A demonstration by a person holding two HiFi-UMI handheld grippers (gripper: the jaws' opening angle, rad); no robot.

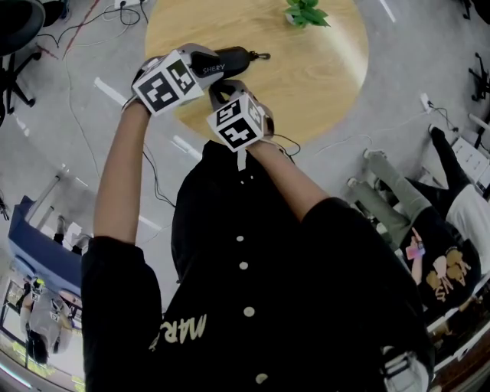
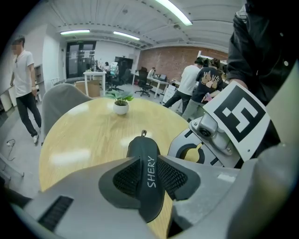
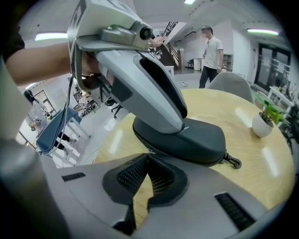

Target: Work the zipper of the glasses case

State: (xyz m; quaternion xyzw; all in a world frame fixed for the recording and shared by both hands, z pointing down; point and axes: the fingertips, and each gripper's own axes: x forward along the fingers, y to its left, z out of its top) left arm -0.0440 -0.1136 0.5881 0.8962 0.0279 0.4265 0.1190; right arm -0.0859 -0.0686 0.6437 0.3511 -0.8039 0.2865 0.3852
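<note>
A dark grey zip-up glasses case (image 1: 239,55) is held over the near edge of the round wooden table (image 1: 321,76). My left gripper (image 2: 148,179) is shut on the case (image 2: 148,172), which stands edge-on between its pads. From the right gripper view, the case (image 3: 201,137) lies flat with a small clip at its right end. My right gripper (image 3: 148,156) is shut, its tips pressed to the case's near seam, where a small zipper pull barely shows. In the head view both marker cubes sit close together, the right gripper (image 1: 222,92) just below the case.
A small potted plant (image 1: 306,13) stands at the table's far side. People sit at the right (image 1: 429,230). A person (image 2: 21,79) walks beyond the table. Cables lie on the grey floor (image 1: 76,46).
</note>
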